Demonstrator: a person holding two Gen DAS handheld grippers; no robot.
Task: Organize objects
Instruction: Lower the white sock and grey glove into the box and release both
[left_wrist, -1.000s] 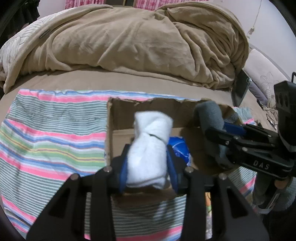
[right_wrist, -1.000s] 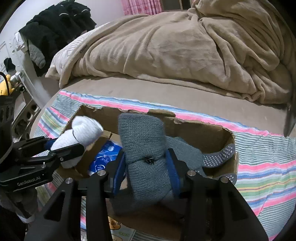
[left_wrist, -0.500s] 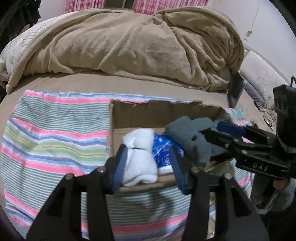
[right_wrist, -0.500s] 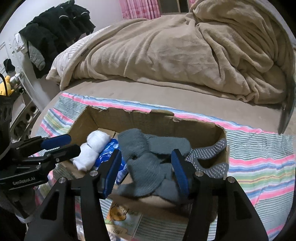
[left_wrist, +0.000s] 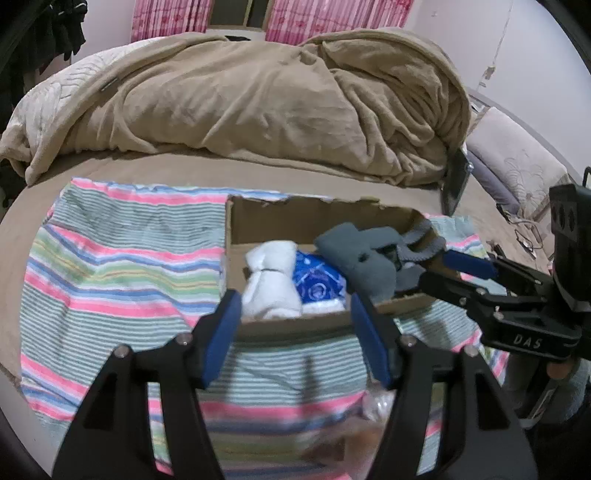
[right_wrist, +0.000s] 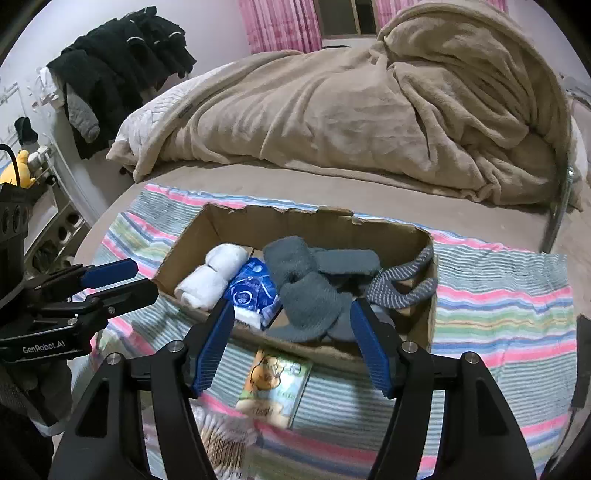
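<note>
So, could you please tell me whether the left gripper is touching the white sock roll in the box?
Apart. In the right wrist view the left gripper sits open outside the cardboard box, with striped cloth visible between its fingertips and the white sock roll.

Two pieces of lettering read clearly, and both stand on the grippers. In the left wrist view, the right gripper (left_wrist: 458, 275) reaches in to the right of the cardboard box (left_wrist: 295, 218), and its black body carries the white letters "DAS". In the right wrist view, the left gripper (right_wrist: 125, 278) sits to the left of the same box, and its black body is marked "GenRobot.AI" in white. Inside the box, a blue packet (right_wrist: 251, 288) bears white printing with a round emblem, too small to read. In front of the box lies a picture card (right_wrist: 273, 387) with a cartoon figure; its lettering is blurred.
</note>
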